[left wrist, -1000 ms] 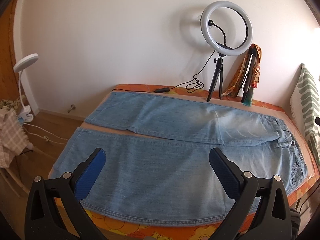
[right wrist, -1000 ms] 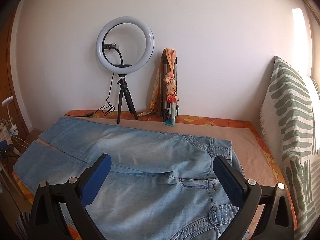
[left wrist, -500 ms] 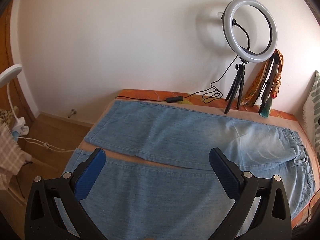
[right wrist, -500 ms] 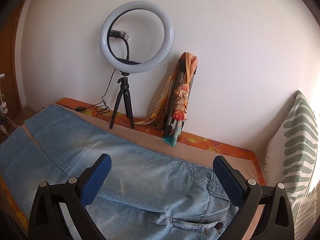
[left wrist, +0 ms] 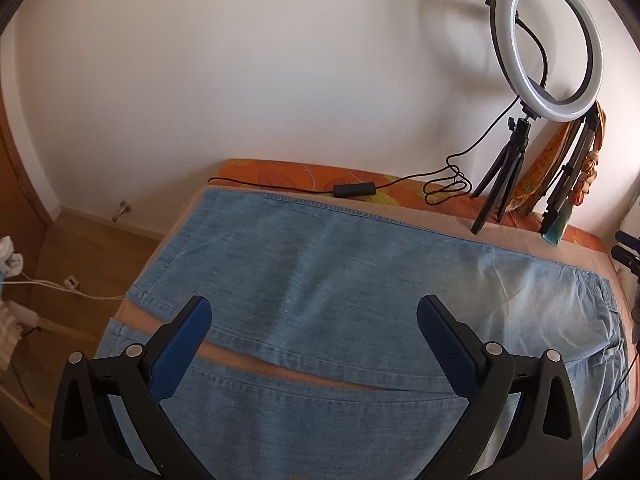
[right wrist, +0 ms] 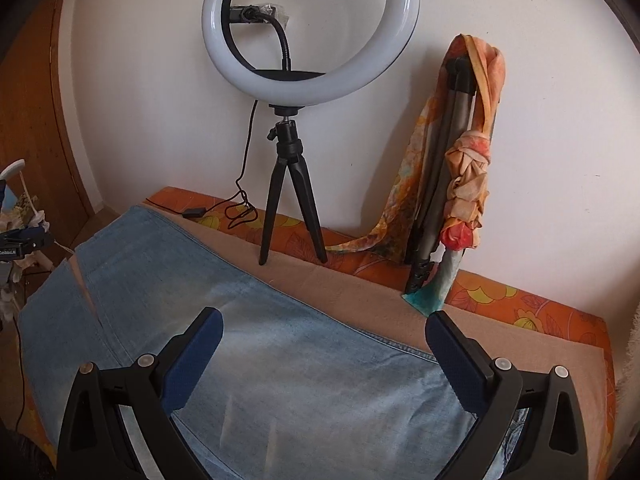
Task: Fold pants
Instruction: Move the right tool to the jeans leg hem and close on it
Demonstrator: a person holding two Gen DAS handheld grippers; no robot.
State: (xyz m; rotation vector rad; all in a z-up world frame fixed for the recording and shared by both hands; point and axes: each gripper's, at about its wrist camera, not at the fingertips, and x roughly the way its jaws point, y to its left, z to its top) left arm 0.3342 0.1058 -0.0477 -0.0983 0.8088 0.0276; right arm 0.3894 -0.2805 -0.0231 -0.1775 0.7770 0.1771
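Nothing is folded yet: the jeans [left wrist: 320, 280] are lying spread flat, legs apart, along the bed [left wrist: 304, 174]. The left claw [left wrist: 312, 316] and right claw [right wrist: 322, 330] are hovering wide, holding nothing.

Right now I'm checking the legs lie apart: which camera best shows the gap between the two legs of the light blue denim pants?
The left wrist view: the gap crosses its frame between the legs of the light blue denim pants. The right wrist view shows only a short slit.
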